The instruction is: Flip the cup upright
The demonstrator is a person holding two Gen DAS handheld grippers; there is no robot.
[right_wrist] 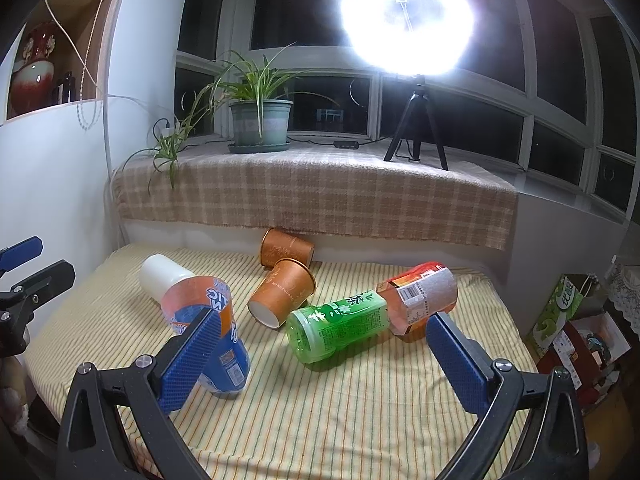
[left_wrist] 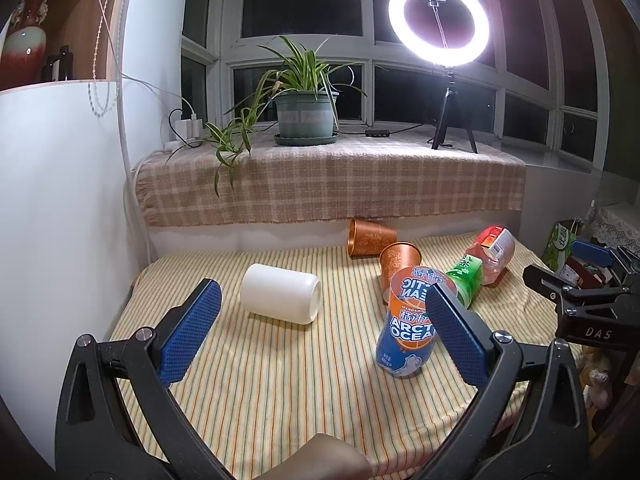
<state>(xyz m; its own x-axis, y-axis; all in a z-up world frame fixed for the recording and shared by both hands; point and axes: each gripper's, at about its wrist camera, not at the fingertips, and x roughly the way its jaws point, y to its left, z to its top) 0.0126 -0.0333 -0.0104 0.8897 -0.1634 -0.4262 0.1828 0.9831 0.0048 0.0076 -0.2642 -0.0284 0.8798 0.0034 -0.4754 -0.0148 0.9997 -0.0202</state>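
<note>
Lying on its side at left of the striped cloth (left_wrist: 260, 380): white cup (left_wrist: 281, 299). Arctic Ocean cup (left_wrist: 412, 320) stands mouth-up, tilted. Copper cups (right_wrist: 282, 291), green cup (right_wrist: 338, 322), red cup (right_wrist: 420, 300) lie tipped rightward. Left gripper (left_wrist: 324, 306) wide, empty; right gripper (right_wrist: 324, 334) wide, empty.
</note>
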